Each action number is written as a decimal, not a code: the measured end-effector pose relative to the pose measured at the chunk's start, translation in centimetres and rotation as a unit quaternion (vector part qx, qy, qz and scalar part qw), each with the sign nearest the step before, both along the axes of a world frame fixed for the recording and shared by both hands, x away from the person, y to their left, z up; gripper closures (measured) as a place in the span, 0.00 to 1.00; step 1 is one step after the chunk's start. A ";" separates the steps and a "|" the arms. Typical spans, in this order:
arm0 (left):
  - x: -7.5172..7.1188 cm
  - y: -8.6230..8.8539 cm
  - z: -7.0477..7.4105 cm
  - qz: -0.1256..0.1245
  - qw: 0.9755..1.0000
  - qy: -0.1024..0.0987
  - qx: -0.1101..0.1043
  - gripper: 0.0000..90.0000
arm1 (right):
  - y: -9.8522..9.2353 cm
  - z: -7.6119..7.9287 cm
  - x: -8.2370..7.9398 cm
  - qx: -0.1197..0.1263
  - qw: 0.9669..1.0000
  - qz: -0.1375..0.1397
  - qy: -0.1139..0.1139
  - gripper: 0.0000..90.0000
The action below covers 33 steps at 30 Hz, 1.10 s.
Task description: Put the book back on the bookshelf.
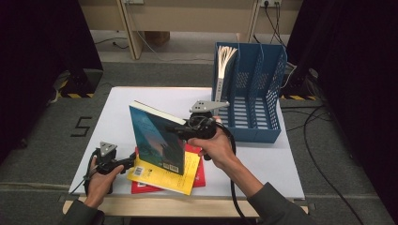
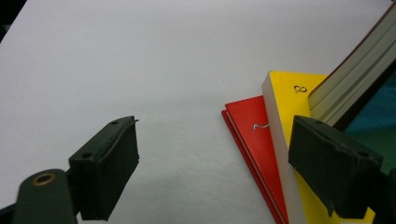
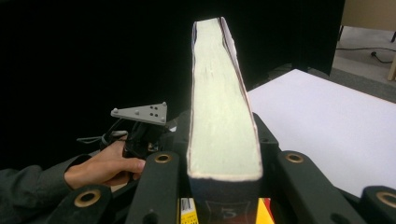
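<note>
The right gripper [image 1: 180, 130] is clamped tight on the teal book [image 1: 157, 140], held upright above the yellow book [image 1: 164, 176]. The left gripper [image 1: 131, 161] rests open beside that stack, empty. Keep the book vertical (spine down) when carrying it right toward the blue file rack [image 1: 251, 93].

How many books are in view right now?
4: the blue book clamped in the right gripper, the yellow book on the red book, one book in the blue rack. More may be hidden.

glossy teal book [image 1: 157, 140] cover, paper pages — matt white table [image 1: 272, 159], perforated plastic rack [image 1: 256, 93].
</note>
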<state>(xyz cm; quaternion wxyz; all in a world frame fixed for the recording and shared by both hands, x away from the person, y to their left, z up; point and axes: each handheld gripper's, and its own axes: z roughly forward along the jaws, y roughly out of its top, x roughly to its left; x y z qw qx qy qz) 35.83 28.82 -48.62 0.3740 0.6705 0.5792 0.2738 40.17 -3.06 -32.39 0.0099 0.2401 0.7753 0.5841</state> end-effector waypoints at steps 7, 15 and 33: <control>0.4 0.5 -0.3 0.000 1.000 0.013 0.005 0.17 | 0.4 -0.3 0.1 0.007 1.000 0.000 0.001 0.81; 1.3 1.2 -1.5 -0.006 0.997 0.051 0.053 0.17 | -0.2 -0.7 1.7 0.047 0.998 -0.024 0.028 0.81; 1.4 1.4 -1.6 -0.005 0.998 0.053 0.041 0.16 | -0.5 0.3 4.2 0.066 0.994 -0.071 0.058 0.81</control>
